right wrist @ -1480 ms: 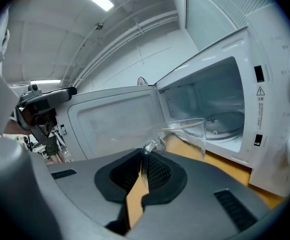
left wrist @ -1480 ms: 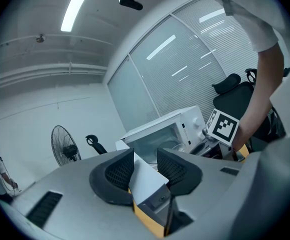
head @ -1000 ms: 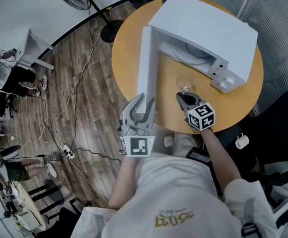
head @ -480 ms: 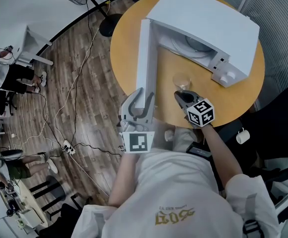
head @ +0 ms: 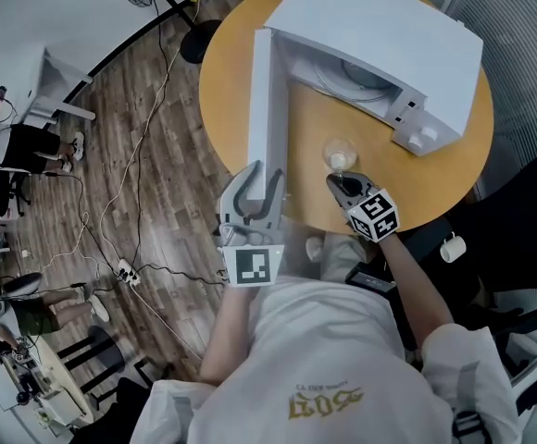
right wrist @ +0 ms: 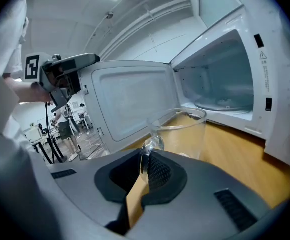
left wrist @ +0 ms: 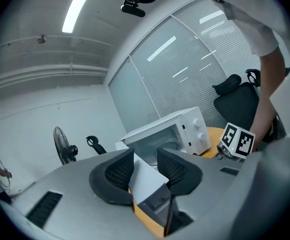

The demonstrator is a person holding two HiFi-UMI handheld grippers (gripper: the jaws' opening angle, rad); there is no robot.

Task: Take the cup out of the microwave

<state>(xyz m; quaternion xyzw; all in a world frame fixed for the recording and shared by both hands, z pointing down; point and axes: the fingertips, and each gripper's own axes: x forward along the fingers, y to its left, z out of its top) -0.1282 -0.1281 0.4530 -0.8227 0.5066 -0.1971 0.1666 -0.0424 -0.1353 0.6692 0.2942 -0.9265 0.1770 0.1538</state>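
Round wooden table (head: 426,188) under both hands. My right gripper (right wrist: 144,164) is clamped on the handle of the glass cup (right wrist: 185,131), which sits just beyond the jaws, clear of the microwave (right wrist: 265,59) and in front of its open cavity. Whether its base touches the table I cannot tell. My left gripper (left wrist: 145,164) pinches the edge of the door (left wrist: 150,184), which stands wide open. I judge the removal nearly done. Next I should set the cup down gently and upright, then release the handle.
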